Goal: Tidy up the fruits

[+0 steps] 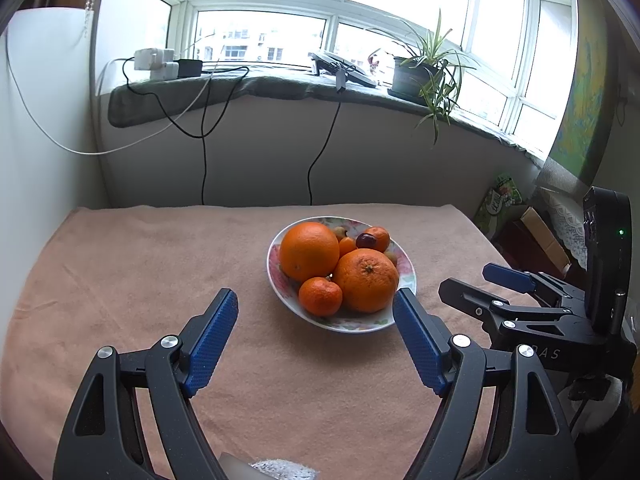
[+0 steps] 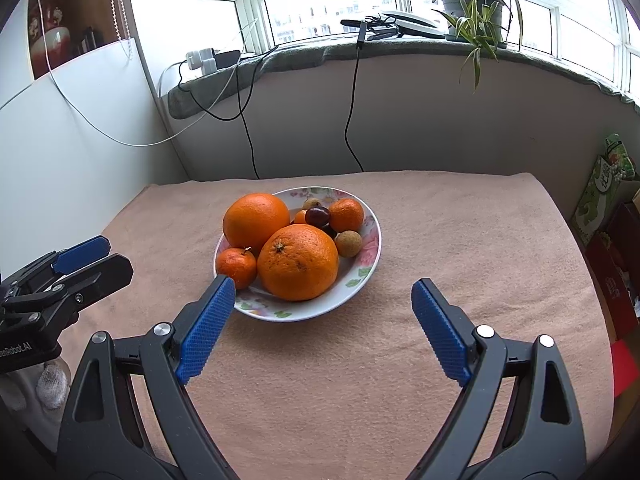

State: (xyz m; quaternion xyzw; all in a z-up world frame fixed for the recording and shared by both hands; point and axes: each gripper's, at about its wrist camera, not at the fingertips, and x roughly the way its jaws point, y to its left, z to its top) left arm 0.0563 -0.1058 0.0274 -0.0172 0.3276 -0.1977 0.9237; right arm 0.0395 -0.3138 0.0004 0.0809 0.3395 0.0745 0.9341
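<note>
both our grippers hang spread and empty before a full fruit bowl

we see the flowered bowl (image 2: 362, 276) on the pink cloth (image 2: 460, 240), holding two big oranges (image 2: 298, 262), two small mandarins (image 2: 236, 266), a dark red fruit (image 2: 318, 216) and a brown longan (image 2: 348, 243); our left gripper (image 1: 316, 312) has its blue pads wide apart, the right pad just at the bowl's near rim, and our right gripper (image 2: 323, 295) is spread too, its left pad beside the near mandarin, gripping nothing; a potted plant (image 2: 474, 8) stands on the windowsill
</note>
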